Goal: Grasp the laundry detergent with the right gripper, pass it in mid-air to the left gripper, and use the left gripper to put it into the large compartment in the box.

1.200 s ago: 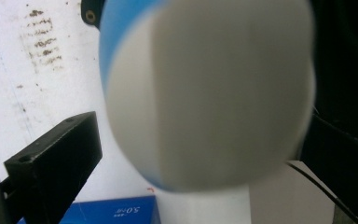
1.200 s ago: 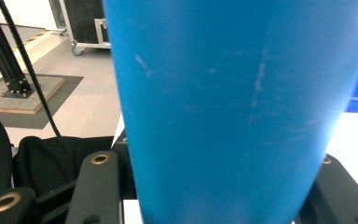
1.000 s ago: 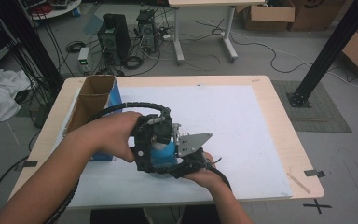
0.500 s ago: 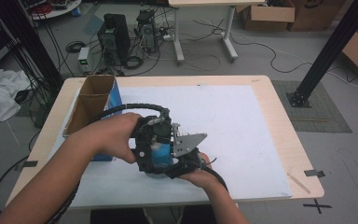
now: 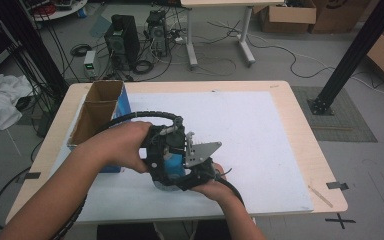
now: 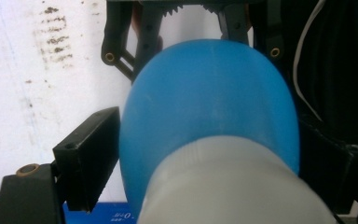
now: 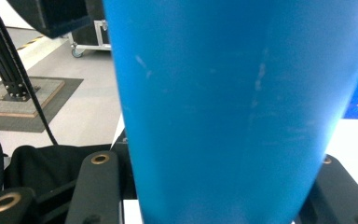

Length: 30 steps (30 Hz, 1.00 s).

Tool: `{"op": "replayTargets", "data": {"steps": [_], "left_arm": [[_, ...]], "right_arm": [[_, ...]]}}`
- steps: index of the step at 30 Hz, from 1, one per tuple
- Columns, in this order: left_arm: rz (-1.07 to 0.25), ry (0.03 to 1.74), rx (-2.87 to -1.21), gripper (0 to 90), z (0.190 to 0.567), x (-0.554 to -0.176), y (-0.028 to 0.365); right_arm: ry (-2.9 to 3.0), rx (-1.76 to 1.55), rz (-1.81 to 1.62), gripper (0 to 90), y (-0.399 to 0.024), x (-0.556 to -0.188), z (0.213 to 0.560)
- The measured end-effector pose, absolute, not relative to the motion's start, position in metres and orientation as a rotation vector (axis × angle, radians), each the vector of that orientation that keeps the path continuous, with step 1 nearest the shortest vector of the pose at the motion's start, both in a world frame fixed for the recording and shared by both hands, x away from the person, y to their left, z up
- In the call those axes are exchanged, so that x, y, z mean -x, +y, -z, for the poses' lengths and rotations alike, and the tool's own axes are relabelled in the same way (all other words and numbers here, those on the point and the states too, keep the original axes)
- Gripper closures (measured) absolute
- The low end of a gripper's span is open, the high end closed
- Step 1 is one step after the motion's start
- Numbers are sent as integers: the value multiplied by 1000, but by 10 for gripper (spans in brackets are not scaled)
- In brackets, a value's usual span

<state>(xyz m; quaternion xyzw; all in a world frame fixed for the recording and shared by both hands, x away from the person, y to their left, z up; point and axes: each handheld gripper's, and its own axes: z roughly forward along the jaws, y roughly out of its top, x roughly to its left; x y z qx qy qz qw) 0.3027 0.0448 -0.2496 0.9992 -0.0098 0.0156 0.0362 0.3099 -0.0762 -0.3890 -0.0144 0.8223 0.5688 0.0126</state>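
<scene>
bottle (image 5: 171, 165) between both tools, axis pointing at left camera | left tool (image 6: 205, 140) grips white cap end | right tool (image 7: 214, 186) clamps blue body

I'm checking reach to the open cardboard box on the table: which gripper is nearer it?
Left. The left gripper sits just right of the cardboard box, clamped on the blue bottle. The right gripper holds the bottle's far side, farther from the box.
</scene>
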Motion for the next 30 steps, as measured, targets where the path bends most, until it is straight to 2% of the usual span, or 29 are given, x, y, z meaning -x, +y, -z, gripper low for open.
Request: {"op": "replayTargets", "data": {"steps": [6, 16, 30], "left_arm": [[-87, -30, -3079, 208, 250, -302, 44], [-80, -32, -3097, 280, 251, -302, 44], [-91, -46, -3103, 332, 250, -303, 46]], "right_arm": [[2564, 38, -1780, 468, -76, -310, 389], [2571, 30, -1789, 469, -76, -310, 390], [2569, 39, -1800, 469, -73, -311, 389]]}}
